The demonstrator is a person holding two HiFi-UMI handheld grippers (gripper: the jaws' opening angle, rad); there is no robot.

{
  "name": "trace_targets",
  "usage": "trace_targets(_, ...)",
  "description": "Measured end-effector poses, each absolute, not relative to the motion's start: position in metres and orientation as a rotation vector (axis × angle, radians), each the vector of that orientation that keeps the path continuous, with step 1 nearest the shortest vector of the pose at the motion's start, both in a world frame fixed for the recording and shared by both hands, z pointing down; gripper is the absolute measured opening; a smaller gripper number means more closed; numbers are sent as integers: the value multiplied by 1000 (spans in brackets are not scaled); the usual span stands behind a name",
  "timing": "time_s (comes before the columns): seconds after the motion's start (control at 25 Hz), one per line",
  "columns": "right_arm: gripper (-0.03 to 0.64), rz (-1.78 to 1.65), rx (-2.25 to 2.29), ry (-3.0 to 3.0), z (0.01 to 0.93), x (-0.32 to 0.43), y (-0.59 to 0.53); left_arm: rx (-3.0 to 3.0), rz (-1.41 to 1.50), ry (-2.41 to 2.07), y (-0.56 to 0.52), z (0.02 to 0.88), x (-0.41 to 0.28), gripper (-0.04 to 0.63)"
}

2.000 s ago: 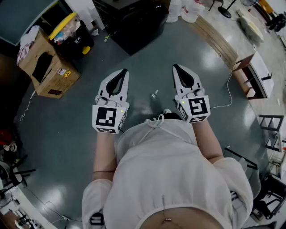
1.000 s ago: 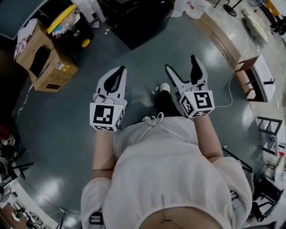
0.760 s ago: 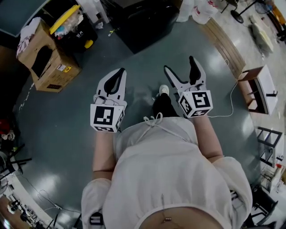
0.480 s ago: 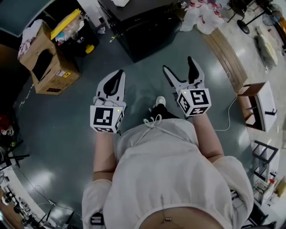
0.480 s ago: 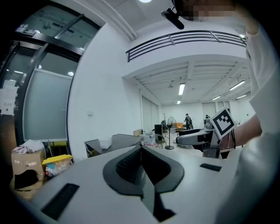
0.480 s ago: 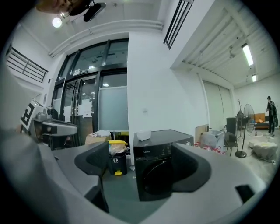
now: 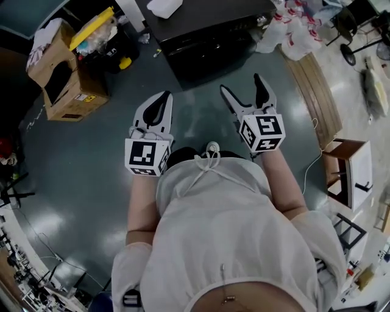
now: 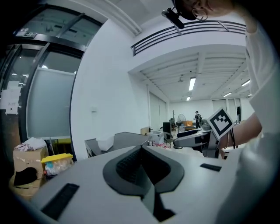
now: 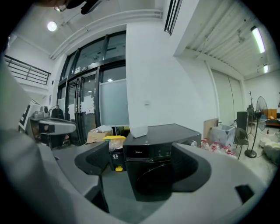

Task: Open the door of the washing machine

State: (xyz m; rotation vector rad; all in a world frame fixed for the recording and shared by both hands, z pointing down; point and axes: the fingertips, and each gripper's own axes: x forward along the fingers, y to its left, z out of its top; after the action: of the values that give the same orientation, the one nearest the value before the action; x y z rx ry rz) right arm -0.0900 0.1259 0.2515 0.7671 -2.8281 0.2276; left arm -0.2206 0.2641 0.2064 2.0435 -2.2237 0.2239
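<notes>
The black washing machine (image 7: 207,30) stands at the top of the head view, its door shut. In the right gripper view the machine (image 9: 151,168) sits straight ahead on the floor, framed between the jaws, some way off. My right gripper (image 7: 244,90) is open and holds nothing; in its own view the right gripper (image 9: 142,164) shows spread pads. My left gripper (image 7: 159,111) is shut and empty, held level to the left of the right one. In its own view the left gripper (image 8: 142,149) has its jaws pressed together.
A white packet (image 7: 164,7) lies on the machine's top. Left of the machine are a black bin with a yellow lid (image 7: 100,33) and a cardboard box (image 7: 58,73). To the right lie plastic bags (image 7: 298,27), a wooden board (image 7: 317,91) and a small stand (image 7: 350,170).
The person has walked toward the washing machine, which has come further into view at the top. The right gripper was shut 2 s ago and has been open since; the left stays shut.
</notes>
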Motion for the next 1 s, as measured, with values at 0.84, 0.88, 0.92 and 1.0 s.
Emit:
trace_targets(0.84, 411, 611, 870, -2379, 456, -261, 44, 2133, 245, -1914, 147, 344, -371, 21)
trace_targets(0.88, 408, 626, 877, -2337, 471, -267, 42, 2138, 249, -1894, 144, 353, -377, 21)
trace_targets(0.92, 405, 642, 881, -2295, 486, -273, 42, 2138, 250, -1874, 142, 361, -383, 21)
trace_targets(1.0, 397, 675, 894, -2215, 514, -282, 42, 2132, 250, -1841, 139, 378, -395, 21)
